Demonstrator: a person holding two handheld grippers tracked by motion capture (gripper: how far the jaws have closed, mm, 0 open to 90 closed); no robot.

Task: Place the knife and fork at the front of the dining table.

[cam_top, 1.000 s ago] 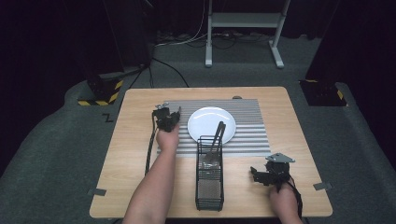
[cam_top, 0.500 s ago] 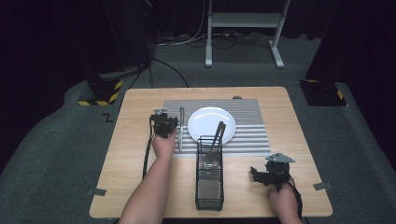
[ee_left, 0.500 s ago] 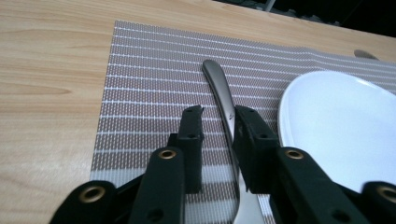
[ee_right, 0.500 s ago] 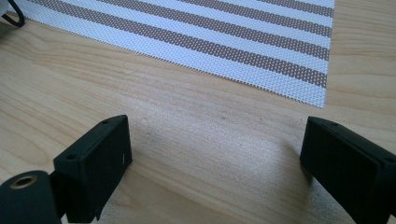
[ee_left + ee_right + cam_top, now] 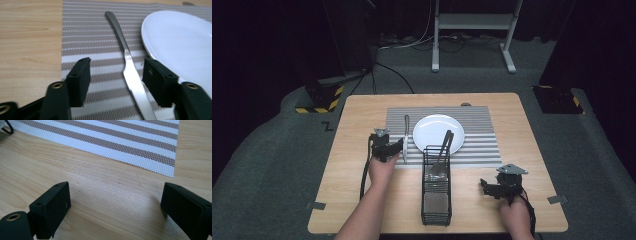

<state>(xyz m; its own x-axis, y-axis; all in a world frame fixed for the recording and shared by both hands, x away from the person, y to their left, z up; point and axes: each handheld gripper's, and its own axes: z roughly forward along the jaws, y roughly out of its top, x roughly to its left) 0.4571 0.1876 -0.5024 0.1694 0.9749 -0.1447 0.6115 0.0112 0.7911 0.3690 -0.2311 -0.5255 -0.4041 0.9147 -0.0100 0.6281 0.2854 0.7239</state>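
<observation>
left gripper (image 5: 116, 77): jaws just been opening – knife between them, pads off it
knife (image 5: 130, 72): flat on striped mat (image 5: 100, 37), just left of white plate (image 5: 180, 45)
right gripper (image 5: 115, 212): wide open, holds nothing – over bare table (image 5: 100, 187)

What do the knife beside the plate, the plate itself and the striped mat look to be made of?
Knife: polished metal, probably stainless steel, with mirror-like glare along the blade. Plate: glossy white, likely ceramic, possibly melamine; smooth with soft reflections. Striped mat: woven, matte, likely vinyl or plastic mesh; the weave grid shows clearly.
</observation>
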